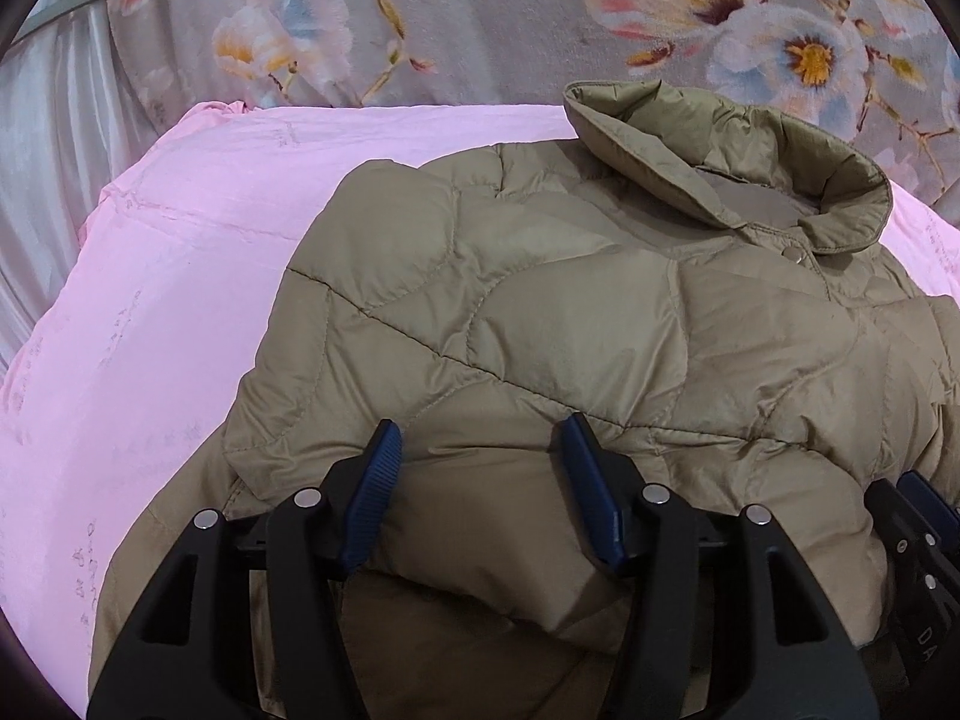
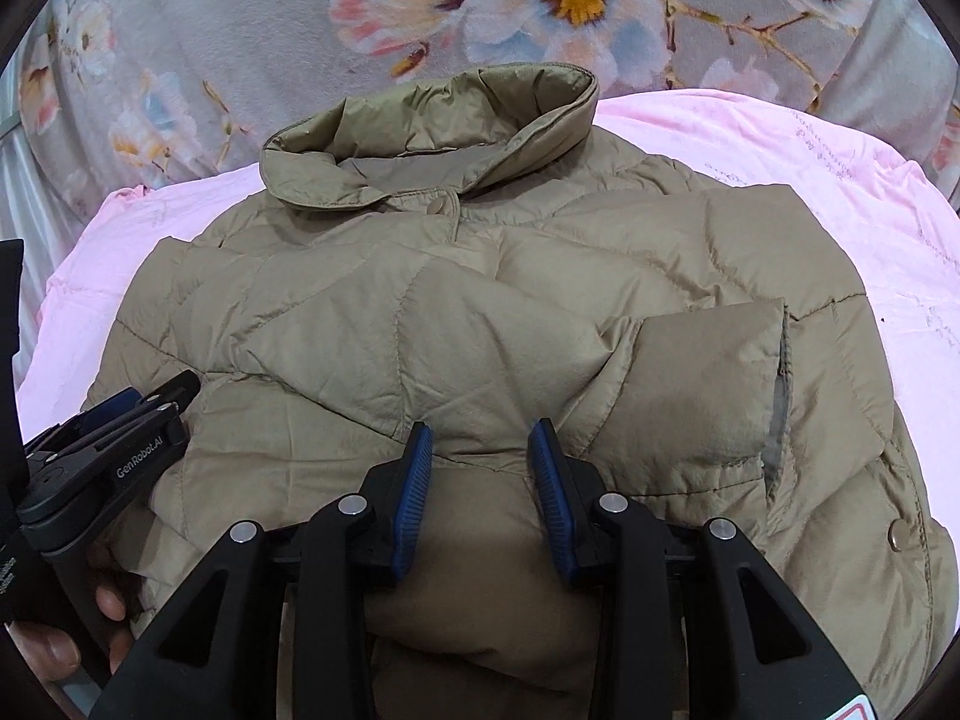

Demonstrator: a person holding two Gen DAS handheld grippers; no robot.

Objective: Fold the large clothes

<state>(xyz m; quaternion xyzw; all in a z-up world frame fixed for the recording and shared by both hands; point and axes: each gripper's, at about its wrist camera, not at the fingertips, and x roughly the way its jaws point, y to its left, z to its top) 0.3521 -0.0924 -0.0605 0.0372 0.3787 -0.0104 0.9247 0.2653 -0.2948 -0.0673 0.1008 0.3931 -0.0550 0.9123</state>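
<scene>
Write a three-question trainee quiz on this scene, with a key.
1. True or false: the jacket's collar lies at the end away from the grippers.
2. What lies directly under the jacket? A. pink quilt B. white towel C. bare wood
3. Fill in: the left gripper and right gripper each pinch a fold of the ____.

Key: 1 true; 2 A; 3 jacket.
</scene>
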